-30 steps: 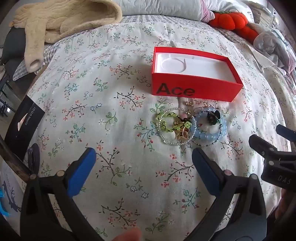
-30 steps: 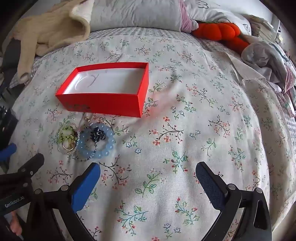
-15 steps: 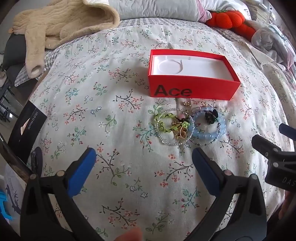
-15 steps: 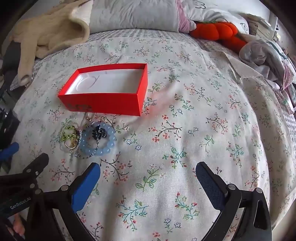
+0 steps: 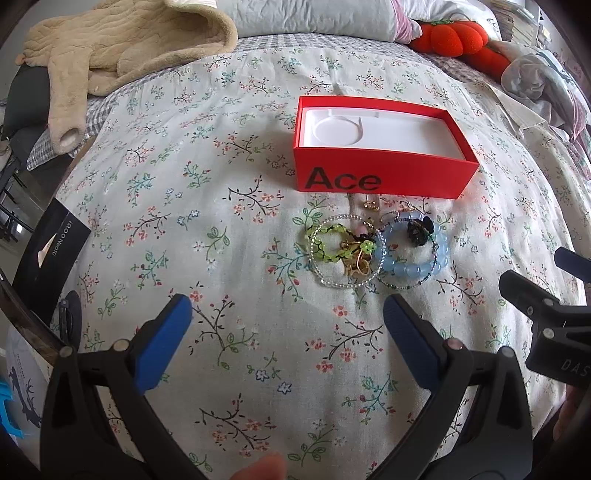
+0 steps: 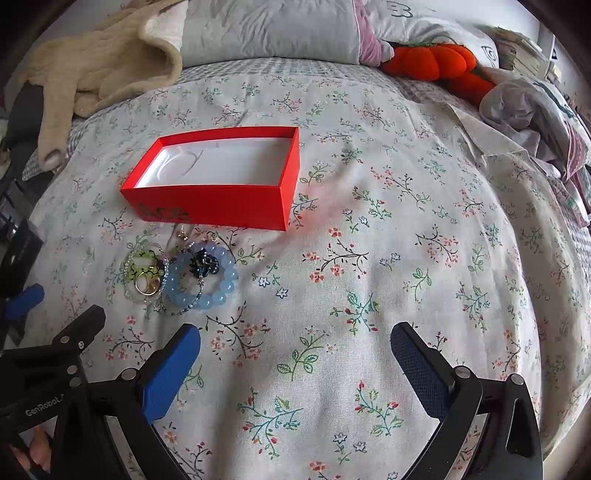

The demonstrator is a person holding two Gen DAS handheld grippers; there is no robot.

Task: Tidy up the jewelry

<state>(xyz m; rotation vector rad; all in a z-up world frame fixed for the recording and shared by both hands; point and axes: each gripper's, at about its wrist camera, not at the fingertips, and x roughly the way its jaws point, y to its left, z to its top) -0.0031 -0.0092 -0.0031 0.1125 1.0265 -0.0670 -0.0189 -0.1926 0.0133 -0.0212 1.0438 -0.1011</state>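
A red open box (image 5: 380, 179) marked "Ace", with an empty white insert, lies on the floral bedspread; it also shows in the right wrist view (image 6: 207, 201). Just in front of it lies a small heap of jewelry: a blue bead bracelet (image 5: 413, 267) (image 6: 201, 299), a green bead bracelet (image 5: 325, 242) (image 6: 142, 260), a clear bead bracelet, gold pieces and a black charm (image 5: 417, 230). My left gripper (image 5: 287, 321) is open and empty, a little short of the heap. My right gripper (image 6: 295, 347) is open and empty, right of the heap.
A beige fleece garment (image 5: 110, 48) lies at the back left, pillows (image 6: 266, 29) and an orange plush (image 6: 432, 62) at the back, crumpled clothes (image 6: 535, 107) at the right. A black carton (image 5: 48, 254) stands at the bed's left edge.
Both grippers have drawn back slightly and risen; the box and jewelry sit a bit lower and farther in both views. Nothing was touched.
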